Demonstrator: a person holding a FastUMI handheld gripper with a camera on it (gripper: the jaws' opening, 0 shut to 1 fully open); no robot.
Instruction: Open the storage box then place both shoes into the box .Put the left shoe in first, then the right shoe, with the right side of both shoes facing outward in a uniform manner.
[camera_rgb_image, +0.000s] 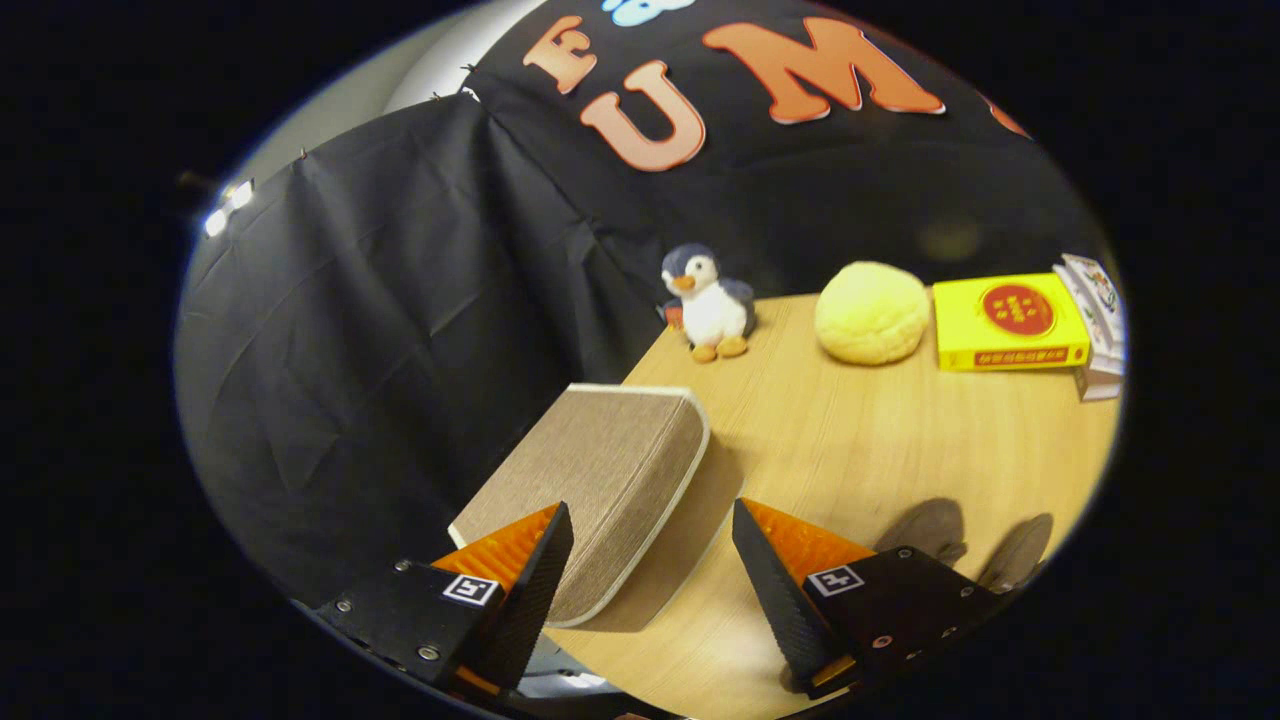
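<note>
the gripper (652, 520) hangs above the near part of the wooden table (880, 450), its two fingers spread wide with nothing between them but air and tabletop. one fingertip (548, 545) sits over the near end of the storage box lid (600, 470), though whether it touches the fabric i cannot tell; the other fingertip (760, 560) is out over bare wood, well clear of the box.

the storage box itself is a tan, woven-looking thing with a pale piped rim, sitting at the table's left edge, close to the near left corner. what shows is its flat top with a rounded corner; it looks closed, and it throws a soft shadow on the wood beside it.

just off to the right of the fingers, near the table's right edge, two dark, rounded shapes (935, 530) lie side by side on the wood; they are too dim to tell whether they are the shoes or only shadows.

beyond the fingers, along the far edge, a small plush penguin (708, 305) stands upright at the far left corner. next along is a pale yellow round cushion-like lump (872, 312), then a yellow box (1008, 322) with a red round mark, just beside it. at the far right corner a small stack of white cartons (1095, 325) touches the yellow box. black cloth hangs behind the table.
</note>
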